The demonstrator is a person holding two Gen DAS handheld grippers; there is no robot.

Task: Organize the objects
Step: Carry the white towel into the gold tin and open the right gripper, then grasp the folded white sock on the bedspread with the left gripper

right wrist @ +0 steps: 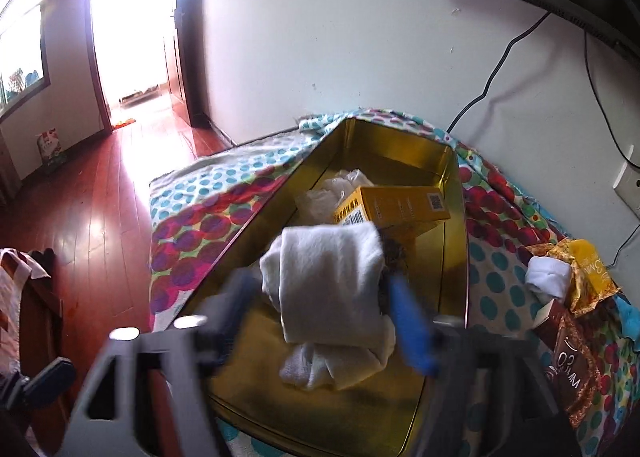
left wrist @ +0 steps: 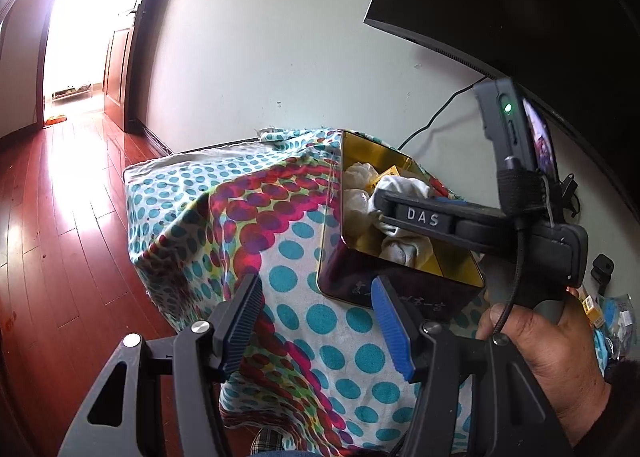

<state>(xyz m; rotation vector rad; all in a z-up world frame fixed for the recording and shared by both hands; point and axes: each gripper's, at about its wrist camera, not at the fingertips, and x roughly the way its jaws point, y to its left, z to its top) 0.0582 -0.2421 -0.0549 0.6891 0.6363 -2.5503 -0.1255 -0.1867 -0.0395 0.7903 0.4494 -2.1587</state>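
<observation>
A folded white cotton cloth [right wrist: 328, 281] hangs between the spread fingers of the right gripper [right wrist: 320, 313] over the open gold-lined rectangular tin [right wrist: 456, 225]; whether the pads pinch it cannot be told through the motion blur. The left gripper [left wrist: 316, 325] waits wide and empty just beside the tin's near wall. Soft, light and limp, the cloth would likely handle best gripped across its thick folded middle.

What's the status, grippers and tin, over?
Left gripper open, empty, short of gold tin. Right gripper open around white cloth inside tin. Nothing blocking.
</observation>
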